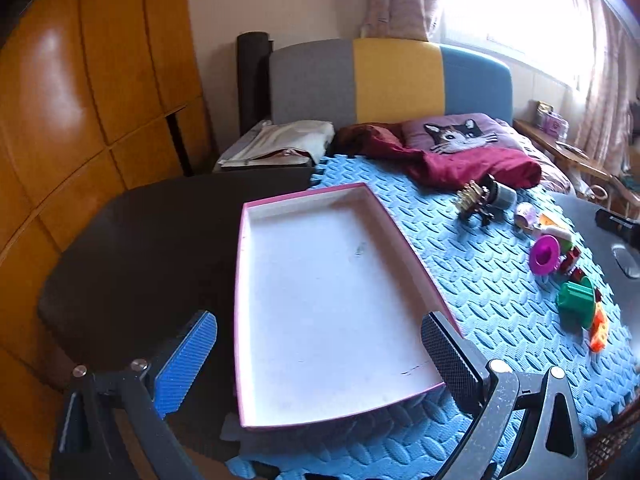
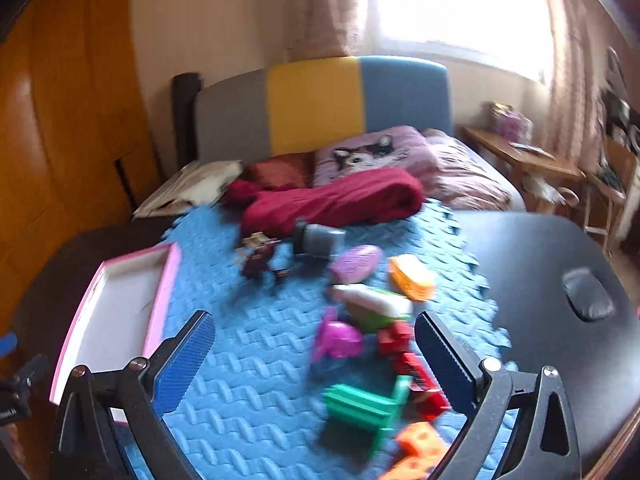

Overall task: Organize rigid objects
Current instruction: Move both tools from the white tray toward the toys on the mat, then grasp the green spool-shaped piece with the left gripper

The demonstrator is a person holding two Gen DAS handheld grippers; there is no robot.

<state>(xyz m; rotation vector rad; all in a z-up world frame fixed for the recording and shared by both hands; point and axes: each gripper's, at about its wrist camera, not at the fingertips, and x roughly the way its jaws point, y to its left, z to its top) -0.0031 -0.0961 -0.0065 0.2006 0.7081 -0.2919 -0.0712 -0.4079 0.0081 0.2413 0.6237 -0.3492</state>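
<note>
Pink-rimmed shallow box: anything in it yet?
Empty. The pink-rimmed shallow box shows only bare white floor; the small toys lie beside it on the blue foam mat.

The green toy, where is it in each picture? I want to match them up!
Left wrist view: the green toy lies at the right edge, on the blue mat, right of the pink tray.
Right wrist view: the green toy lies low in the middle, blurred, between the open right gripper's fingers.
Shared landmark: the red blanket behind the toys.

Bright curtained window [image 1: 516, 4], grey-yellow-blue headboard [image 1: 392, 80], wooden wardrobe [image 1: 80, 92], cream wall [image 2: 224, 20], wooden side table [image 2: 524, 160]
</note>
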